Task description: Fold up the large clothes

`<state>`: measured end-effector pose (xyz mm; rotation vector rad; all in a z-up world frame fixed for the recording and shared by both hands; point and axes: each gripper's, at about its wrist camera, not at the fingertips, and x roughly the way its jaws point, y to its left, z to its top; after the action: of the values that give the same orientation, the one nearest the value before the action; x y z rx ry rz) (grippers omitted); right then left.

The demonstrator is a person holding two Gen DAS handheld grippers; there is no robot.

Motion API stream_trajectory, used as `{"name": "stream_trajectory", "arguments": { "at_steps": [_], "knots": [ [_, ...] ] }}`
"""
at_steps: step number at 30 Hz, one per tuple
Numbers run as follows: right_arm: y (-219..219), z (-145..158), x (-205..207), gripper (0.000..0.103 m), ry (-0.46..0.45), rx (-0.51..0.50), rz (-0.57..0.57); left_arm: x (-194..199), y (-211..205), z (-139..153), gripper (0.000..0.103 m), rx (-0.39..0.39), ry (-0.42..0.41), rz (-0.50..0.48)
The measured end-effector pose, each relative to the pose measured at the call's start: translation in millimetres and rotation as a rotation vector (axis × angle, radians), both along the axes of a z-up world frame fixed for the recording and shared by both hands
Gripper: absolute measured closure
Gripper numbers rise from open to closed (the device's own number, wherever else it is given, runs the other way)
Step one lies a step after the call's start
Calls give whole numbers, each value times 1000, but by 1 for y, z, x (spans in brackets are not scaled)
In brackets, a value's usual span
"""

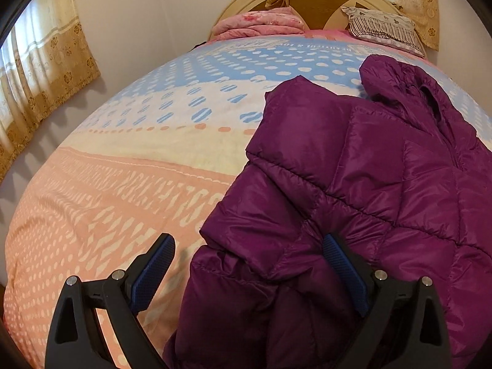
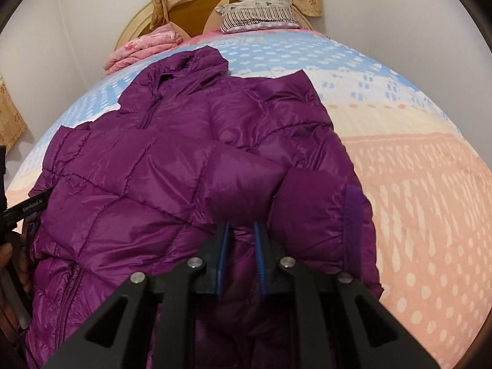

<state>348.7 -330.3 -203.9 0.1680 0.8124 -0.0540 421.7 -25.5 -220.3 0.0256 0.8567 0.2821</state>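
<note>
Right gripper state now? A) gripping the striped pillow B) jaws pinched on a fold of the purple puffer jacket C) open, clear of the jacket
B: the right gripper has its jaws close together on a bunched fold of the quilted purple puffer jacket.

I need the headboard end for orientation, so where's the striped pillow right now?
The striped pillow sits at the bed's far end against the round headboard, right of the folded pink blanket, beyond the purple jacket.
</note>
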Motion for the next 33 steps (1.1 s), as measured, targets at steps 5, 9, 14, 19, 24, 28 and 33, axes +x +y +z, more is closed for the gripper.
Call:
{"name": "stream_trajectory", "arguments": {
  "at_steps": [5,9,14,19,24,28,33],
  "knots": [
    [2,0,0,86,0,-13,1,-4,3,7,6,-20,-5,-4],
    [-4,18,-5,84,4,11,6,-19,14,49,6,-47,-70,-17],
    [-15,82,2,82,-137,57,-47,0,15,100,6,-101,-201,-25],
    [-22,92,70,80,-133,44,-127,64,4,95,6,-97,-158,5],
    [-36,56,117,80,-51,20,-189,111,4,54,6,-63,-62,9],
    [-47,13,127,80,29,23,-194,124,11,1,6,-67,73,24],
    [-53,8,117,80,-25,53,-196,120,23,-6,3,-153,65,37]
  ]
}}
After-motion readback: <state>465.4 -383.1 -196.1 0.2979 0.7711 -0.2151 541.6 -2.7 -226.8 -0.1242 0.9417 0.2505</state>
